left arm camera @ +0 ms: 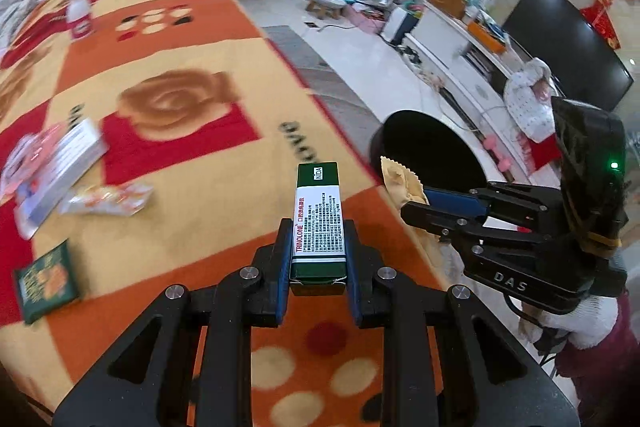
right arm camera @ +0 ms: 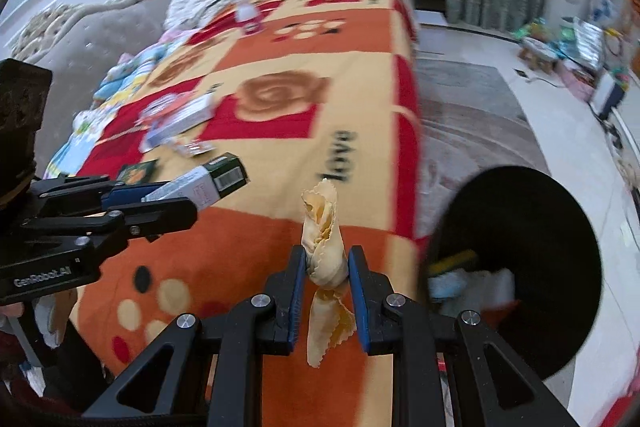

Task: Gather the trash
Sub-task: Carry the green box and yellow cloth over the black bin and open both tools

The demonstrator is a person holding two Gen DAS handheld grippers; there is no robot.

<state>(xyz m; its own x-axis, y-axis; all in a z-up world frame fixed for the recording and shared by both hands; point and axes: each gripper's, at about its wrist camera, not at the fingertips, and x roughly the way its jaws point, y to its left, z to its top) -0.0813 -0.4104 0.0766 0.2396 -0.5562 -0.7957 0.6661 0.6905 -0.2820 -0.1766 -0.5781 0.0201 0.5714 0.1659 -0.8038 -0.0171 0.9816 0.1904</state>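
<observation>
My left gripper (left arm camera: 318,247) is shut on a green and white medicine box (left arm camera: 318,215) and holds it above the patterned blanket (left arm camera: 192,187). My right gripper (right arm camera: 326,263) is shut on a crumpled yellow wrapper (right arm camera: 324,247) with zigzag edges. The right gripper also shows in the left wrist view (left arm camera: 416,205) at the blanket's right edge, next to the black trash bin (left arm camera: 432,151). In the right wrist view the bin (right arm camera: 520,247) stands on the floor to the right, with some trash inside. The left gripper with the box (right arm camera: 208,183) is to the left.
On the blanket lie a small green packet (left arm camera: 46,281), an orange-white wrapper (left arm camera: 108,199), a white box on pink packaging (left arm camera: 56,171) and a white bottle (left arm camera: 78,13) far back. A TV (left arm camera: 568,43) and a cluttered low cabinet (left arm camera: 460,23) stand across the floor.
</observation>
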